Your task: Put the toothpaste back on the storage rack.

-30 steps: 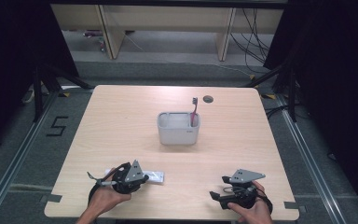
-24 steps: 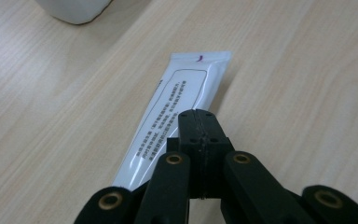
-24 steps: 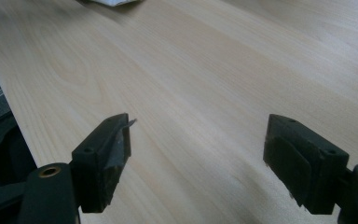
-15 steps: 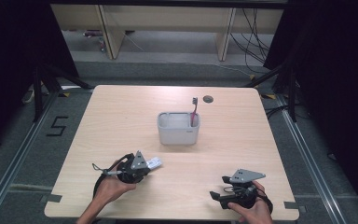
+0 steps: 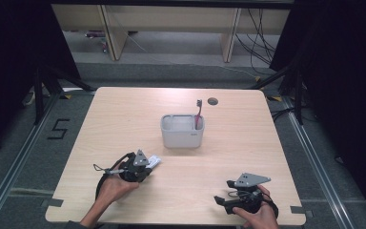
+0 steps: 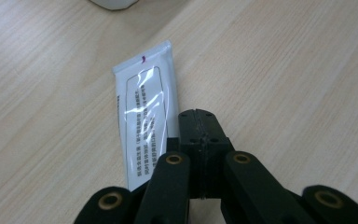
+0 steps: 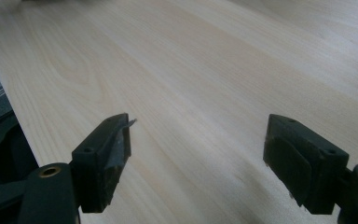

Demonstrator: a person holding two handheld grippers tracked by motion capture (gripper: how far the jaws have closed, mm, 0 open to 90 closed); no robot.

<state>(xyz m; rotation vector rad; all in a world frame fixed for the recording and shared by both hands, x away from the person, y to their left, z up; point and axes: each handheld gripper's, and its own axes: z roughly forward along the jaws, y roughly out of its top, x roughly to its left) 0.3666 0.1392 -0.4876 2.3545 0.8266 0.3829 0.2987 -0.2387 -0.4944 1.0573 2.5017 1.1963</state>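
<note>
You are holding the white tube in the closed left tongs, low over the tabletop; keep it level toward the grey holder. Right tongs are resting open, empty.

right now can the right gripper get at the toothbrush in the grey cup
Probably yes. The right gripper is open and holds nothing, and bare table lies between it and the grey cup; the toothbrush sticks up above the rim.
</note>
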